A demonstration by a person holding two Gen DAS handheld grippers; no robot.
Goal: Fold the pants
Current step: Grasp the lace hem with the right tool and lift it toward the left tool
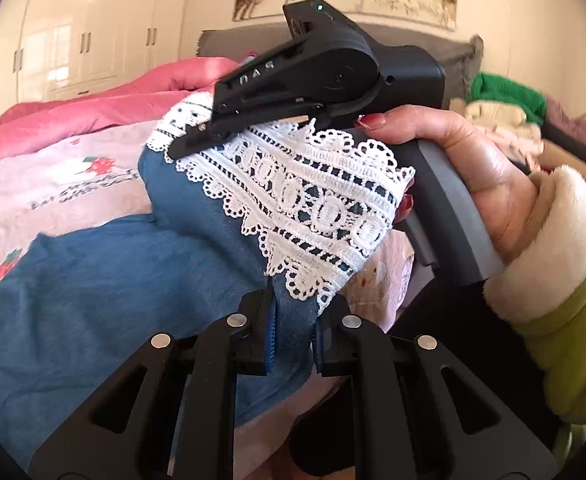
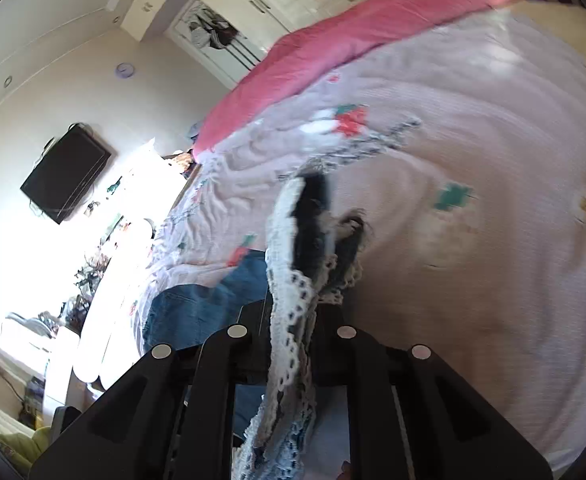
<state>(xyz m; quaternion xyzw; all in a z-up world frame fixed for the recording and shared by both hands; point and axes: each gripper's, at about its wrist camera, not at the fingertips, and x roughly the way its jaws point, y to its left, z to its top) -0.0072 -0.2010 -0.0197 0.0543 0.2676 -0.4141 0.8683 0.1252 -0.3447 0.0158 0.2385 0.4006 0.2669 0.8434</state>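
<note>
Blue denim pants with a white lace hem lie on a bed, one leg end lifted. My left gripper is shut on the denim just below the lace. The right gripper, held by a hand, pinches the far corner of the same lace hem. In the right wrist view the lace hem runs up between the fingers of the right gripper, which is shut on it. The denim lies to the left below it. This view is blurred.
A pale pink sheet with strawberry prints covers the bed. A pink quilt is bunched at the back. A pile of clothes with a green item sits at the right. A wall television hangs beyond the bed.
</note>
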